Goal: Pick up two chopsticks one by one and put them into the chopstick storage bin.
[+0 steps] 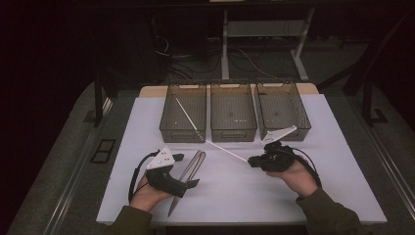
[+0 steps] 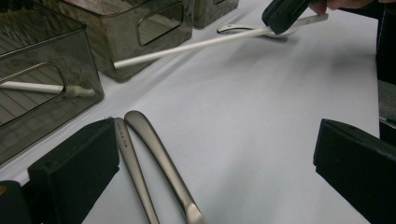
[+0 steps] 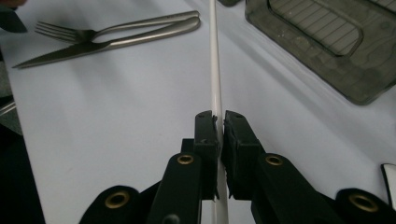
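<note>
My right gripper (image 1: 252,161) (image 3: 218,121) is shut on a long white chopstick (image 1: 225,151) (image 3: 215,56) (image 2: 187,46), which points toward the bins just above the white table. A second white chopstick (image 1: 186,113) (image 2: 32,87) leans inside the left bin (image 1: 183,84). A steel fork (image 3: 116,27) and knife (image 3: 93,48) lie side by side at front left (image 1: 193,164). My left gripper (image 1: 188,170) (image 2: 215,144) is open over their handles (image 2: 163,158), which lie close to one jaw.
Three dark see-through bins stand in a row at the back: left, middle (image 1: 233,84) and right (image 1: 293,103). A metal spoon (image 2: 233,29) seems to lie under the right gripper. The white table sheet (image 1: 235,196) ends near the person's sleeves.
</note>
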A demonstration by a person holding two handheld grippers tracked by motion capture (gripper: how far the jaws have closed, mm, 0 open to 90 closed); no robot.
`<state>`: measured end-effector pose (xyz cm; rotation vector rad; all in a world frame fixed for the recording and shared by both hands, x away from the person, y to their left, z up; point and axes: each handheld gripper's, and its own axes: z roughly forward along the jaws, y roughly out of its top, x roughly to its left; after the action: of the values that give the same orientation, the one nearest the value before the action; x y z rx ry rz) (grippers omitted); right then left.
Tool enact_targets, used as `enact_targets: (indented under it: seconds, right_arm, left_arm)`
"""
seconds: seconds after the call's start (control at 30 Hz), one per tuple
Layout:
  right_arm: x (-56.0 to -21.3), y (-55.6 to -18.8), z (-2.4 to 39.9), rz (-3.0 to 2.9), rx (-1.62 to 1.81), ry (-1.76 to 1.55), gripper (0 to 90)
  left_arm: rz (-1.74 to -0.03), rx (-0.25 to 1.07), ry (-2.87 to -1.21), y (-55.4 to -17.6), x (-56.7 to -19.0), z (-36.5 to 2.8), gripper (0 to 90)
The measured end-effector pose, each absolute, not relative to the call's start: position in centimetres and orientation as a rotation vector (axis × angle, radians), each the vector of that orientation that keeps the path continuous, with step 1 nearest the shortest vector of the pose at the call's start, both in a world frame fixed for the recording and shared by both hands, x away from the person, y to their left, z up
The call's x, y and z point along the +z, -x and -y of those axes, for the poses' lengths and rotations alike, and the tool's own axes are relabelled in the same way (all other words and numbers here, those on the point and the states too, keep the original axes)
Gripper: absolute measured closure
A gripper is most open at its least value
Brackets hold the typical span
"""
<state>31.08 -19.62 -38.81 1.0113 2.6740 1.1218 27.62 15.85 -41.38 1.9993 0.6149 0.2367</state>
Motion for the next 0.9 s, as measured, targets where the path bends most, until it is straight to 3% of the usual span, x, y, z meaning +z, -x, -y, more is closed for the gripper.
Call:
enact_targets:
  seconds: [0.9]
  right_arm:
    - [-35.4,-33.9,18.9,-2.574,1.253,-1.017,84.1]
  left_arm:
    - [-0.61,0.235,-1.996,-27.6,-41.4,-15.6,0.0]
